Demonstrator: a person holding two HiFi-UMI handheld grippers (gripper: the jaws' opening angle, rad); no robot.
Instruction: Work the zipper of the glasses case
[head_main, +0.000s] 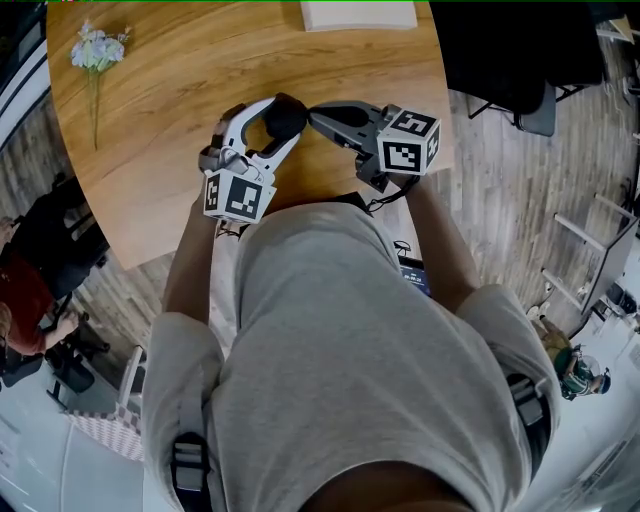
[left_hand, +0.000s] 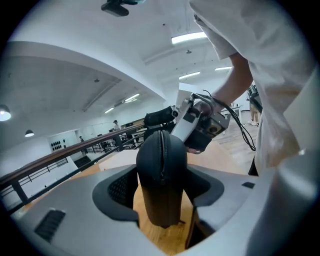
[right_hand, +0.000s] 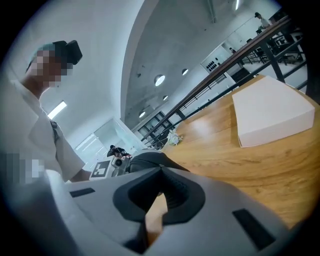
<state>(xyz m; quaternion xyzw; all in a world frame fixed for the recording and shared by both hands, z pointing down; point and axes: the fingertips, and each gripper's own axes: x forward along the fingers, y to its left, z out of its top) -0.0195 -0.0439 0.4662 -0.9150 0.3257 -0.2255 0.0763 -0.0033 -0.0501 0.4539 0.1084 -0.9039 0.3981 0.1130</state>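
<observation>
Case (head_main: 283, 112) is off the table (head_main: 160, 170), hanging just above its near edge, and I judge that this is deliberate: with nothing under it, the zipper (left_hand: 161, 160) can be followed round the curved end without the wood getting in the way.

At the table's far left lies a flower (head_main: 98, 48), well apart from the work and no part of it.

My left gripper (left_hand: 160, 195) is the vice here. Its jaws stand wide, one on each flat side of the case, and they clamp it. The case stands on end between them with the seam turned up towards my camera, so the zipper runs straight along the middle of what I see. I hold it by the sides, I think, so that the pads stay clear of the zipper track.

My right gripper (head_main: 318, 114) comes in from the other side, level with the case above that same near edge. Its jaws are pressed together and the tips touch the rounded end of the case, where the zipper bends over. That is where a pull would sit, but whether I have it pinched I cannot make out.

A white box (head_main: 358, 14) rests at the table's far edge, untouched.
</observation>
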